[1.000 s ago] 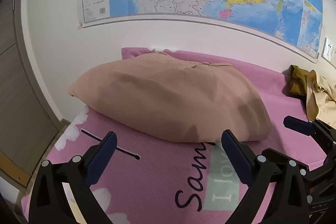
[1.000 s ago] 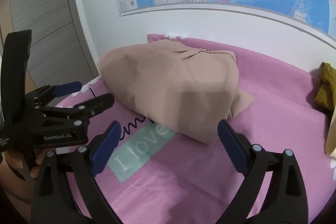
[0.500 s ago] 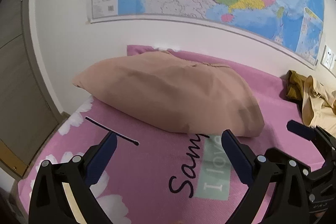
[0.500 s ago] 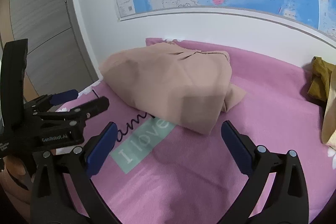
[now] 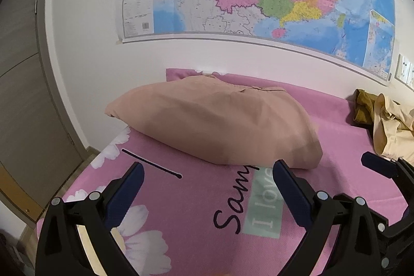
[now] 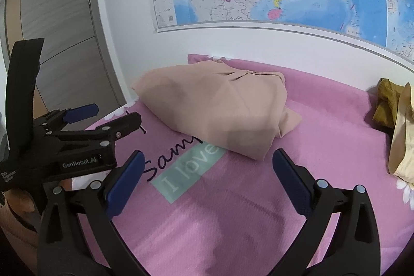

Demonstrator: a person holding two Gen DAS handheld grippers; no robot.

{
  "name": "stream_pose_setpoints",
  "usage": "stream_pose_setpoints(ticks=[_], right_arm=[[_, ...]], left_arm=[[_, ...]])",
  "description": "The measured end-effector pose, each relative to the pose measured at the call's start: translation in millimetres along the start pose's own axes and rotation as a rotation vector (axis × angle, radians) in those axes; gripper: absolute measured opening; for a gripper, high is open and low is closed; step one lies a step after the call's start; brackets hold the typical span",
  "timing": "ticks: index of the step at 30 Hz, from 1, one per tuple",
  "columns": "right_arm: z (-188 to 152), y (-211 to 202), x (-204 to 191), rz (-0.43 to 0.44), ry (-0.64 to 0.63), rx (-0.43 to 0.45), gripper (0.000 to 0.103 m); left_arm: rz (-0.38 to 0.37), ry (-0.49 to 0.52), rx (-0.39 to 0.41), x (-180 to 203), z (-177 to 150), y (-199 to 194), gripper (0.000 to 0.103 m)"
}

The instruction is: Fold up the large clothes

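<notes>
- Left gripper (image 5: 207, 180): jaws spread, empty, hovering over the pink sheet (image 5: 196, 203) short of the garment.
- Garment (image 5: 220, 126): tan, already folded into a thick bundle, lying mid-bed near the wall. It looks soft, light and limp; layers would likely slide apart, so pinch all layers at a folded edge or corner, one claw at each end.
- Right gripper (image 6: 207, 180): jaws spread, empty, also short of the bundle.
- Clothes pile (image 6: 398, 120): mustard and cream pieces, unfolded, at the bed's right.
- No containers in view.
</notes>
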State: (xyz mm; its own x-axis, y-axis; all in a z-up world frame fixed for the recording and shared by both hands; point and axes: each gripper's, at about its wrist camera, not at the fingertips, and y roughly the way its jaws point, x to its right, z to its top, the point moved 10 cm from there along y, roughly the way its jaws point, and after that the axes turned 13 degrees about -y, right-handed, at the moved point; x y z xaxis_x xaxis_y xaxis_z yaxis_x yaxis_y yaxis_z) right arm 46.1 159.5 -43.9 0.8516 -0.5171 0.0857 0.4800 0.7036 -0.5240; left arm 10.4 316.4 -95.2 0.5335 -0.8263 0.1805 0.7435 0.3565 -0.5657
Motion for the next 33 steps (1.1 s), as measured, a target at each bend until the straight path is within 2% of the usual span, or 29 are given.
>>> stream_pose_setpoints(ticks=[11,33], right_arm=[[-2.2,-8.8,-4.8,0.023,0.002,0.006,0.097],[-8.8,-17.4,-4.1,0.019,0.021,0.012,0.097]], left_arm=[[0.005,0.008,0.028,-2.1,1.5,-13.7,0.096],[-0.001,0.014,0.011,1.6,-5.2,-14.4,0.096]])
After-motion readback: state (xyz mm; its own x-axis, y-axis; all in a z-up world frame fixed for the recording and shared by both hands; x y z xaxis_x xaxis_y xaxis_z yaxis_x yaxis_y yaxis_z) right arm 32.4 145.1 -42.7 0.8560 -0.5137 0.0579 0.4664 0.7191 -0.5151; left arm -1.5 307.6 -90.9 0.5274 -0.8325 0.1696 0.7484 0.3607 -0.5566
